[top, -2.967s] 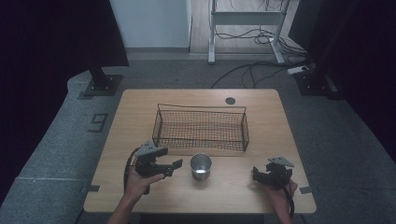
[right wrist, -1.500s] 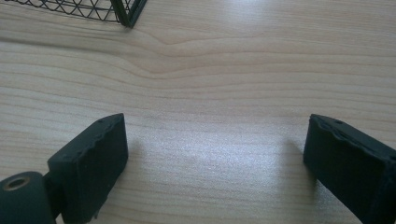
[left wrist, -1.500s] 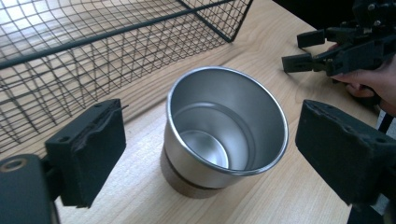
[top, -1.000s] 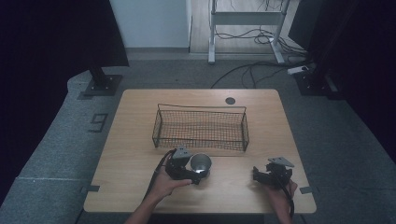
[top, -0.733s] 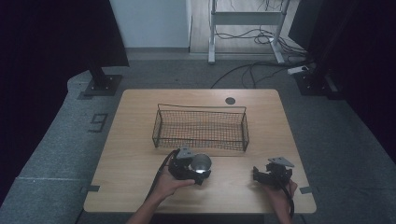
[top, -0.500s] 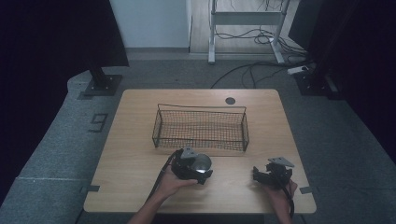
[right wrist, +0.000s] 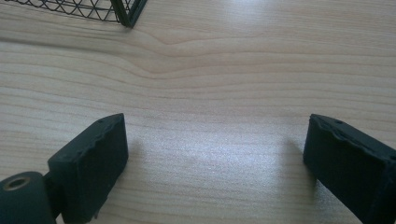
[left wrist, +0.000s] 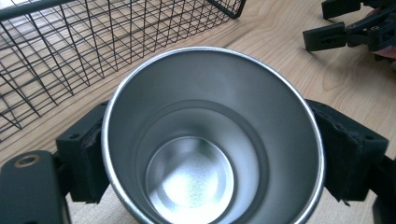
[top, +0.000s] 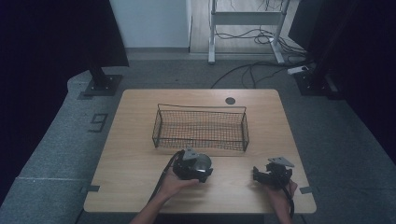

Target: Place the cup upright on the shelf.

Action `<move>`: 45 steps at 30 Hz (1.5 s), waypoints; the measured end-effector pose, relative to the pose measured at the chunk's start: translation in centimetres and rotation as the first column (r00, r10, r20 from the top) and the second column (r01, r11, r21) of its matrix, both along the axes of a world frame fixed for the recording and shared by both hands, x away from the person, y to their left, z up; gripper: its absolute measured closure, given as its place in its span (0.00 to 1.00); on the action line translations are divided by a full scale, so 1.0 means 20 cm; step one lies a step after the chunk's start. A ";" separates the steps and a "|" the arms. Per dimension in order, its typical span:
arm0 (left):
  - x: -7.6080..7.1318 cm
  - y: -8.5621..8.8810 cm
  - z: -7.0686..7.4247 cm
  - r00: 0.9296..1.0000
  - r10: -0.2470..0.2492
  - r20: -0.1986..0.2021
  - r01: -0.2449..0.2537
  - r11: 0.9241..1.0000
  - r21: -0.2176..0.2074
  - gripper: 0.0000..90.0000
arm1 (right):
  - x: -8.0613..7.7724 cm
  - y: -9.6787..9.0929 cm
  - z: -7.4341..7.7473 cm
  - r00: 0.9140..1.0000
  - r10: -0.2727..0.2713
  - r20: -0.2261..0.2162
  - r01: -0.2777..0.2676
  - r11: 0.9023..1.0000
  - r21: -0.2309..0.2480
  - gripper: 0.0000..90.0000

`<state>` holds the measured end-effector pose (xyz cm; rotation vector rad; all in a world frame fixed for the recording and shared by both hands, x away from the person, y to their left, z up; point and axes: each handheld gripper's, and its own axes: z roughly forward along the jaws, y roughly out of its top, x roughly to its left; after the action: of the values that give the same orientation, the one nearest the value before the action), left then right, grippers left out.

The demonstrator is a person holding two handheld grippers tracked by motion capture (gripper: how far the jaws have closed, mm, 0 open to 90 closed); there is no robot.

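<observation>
A shiny metal cup [top: 203,163] stands on the wooden table [top: 140,154] just in front of the wire basket [top: 201,108]. My left gripper [top: 195,169] is at the cup, and in the left gripper view its black pads [left wrist: 86,158] press against both sides of the empty cup [left wrist: 210,140]. My right gripper [top: 262,175] rests near the table's front right, held by a hand. In the right gripper view it [right wrist: 215,154] stands open over bare wood with nothing between its jaws.
The black wire basket [left wrist: 70,46] lies across the middle of the table, and its corner [right wrist: 123,11] is at the top left of the right gripper view. The other gripper [left wrist: 338,25] lies to the cup's right. A dark round grommet [top: 229,100] sits near the far edge.
My left gripper has moved right from the table's front left to the cup and now has its jaws around it. The right gripper has stayed still.
</observation>
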<state>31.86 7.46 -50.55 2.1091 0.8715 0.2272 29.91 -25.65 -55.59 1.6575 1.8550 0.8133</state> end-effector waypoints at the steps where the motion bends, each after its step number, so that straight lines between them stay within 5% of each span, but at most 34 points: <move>1: 0.00 0.00 0.00 1.000 -0.004 0.003 0.004 1.000 0.003 0.15 | 0.00 0.00 0.00 1.000 0.000 0.000 0.000 1.000 0.000 0.07; 16: -0.01 0.02 0.02 1.000 -0.014 0.017 0.014 1.000 -0.018 0.16 | 0.00 0.00 0.00 1.000 0.000 0.000 0.000 1.000 0.000 0.07; 45: 0.00 0.13 0.21 0.998 -0.004 0.067 0.010 0.996 -0.089 0.16 | 0.00 0.00 0.00 1.000 0.000 0.000 0.000 1.000 0.000 0.07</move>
<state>31.93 9.98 -46.27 2.0102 0.8204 0.2492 29.92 -25.66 -55.58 1.6576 1.8549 0.8136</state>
